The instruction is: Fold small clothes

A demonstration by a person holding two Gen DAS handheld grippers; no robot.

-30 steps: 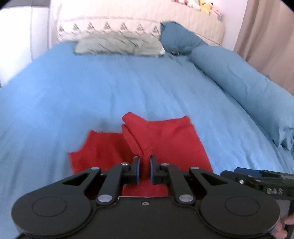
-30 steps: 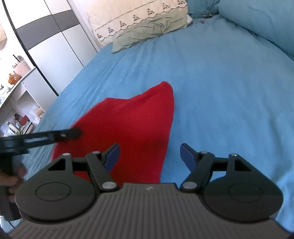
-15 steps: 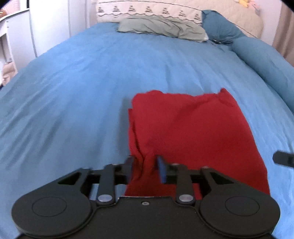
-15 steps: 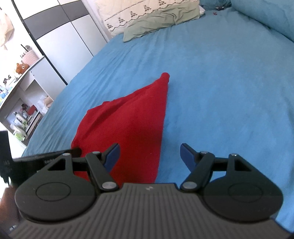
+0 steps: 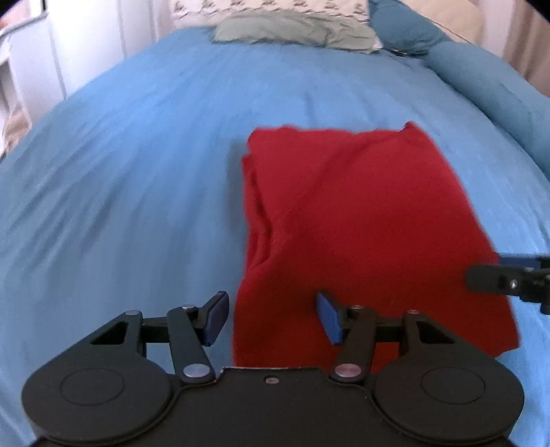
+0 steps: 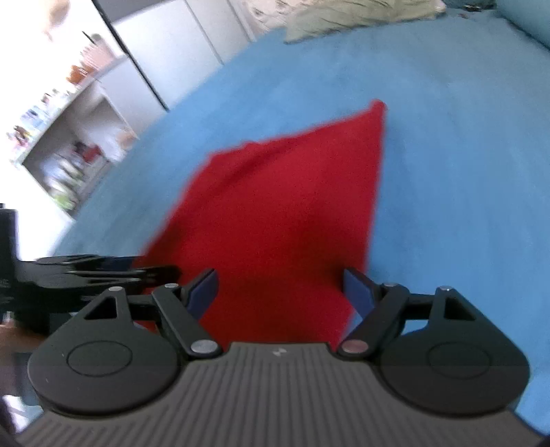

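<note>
A: Okay, where's your red cloth (image 5: 361, 220)?
B: Folded flat on the blue bed (image 5: 137, 172).
A: Your left gripper (image 5: 271, 319)?
B: Spread wide over the cloth's near edge, holding nothing.
A: Your right gripper (image 6: 282, 292)?
B: Spread too, empty, cloth between its fingers.

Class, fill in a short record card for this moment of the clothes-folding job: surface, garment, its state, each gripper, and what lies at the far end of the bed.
surface: blue bed sheet
garment: red cloth
garment state: folded over, layered edges on its left side, lying on the sheet
left gripper: open, holding nothing, at the cloth's near edge
right gripper: open, holding nothing, over the cloth's near right part
far end: green pillow, blue bolster
</note>
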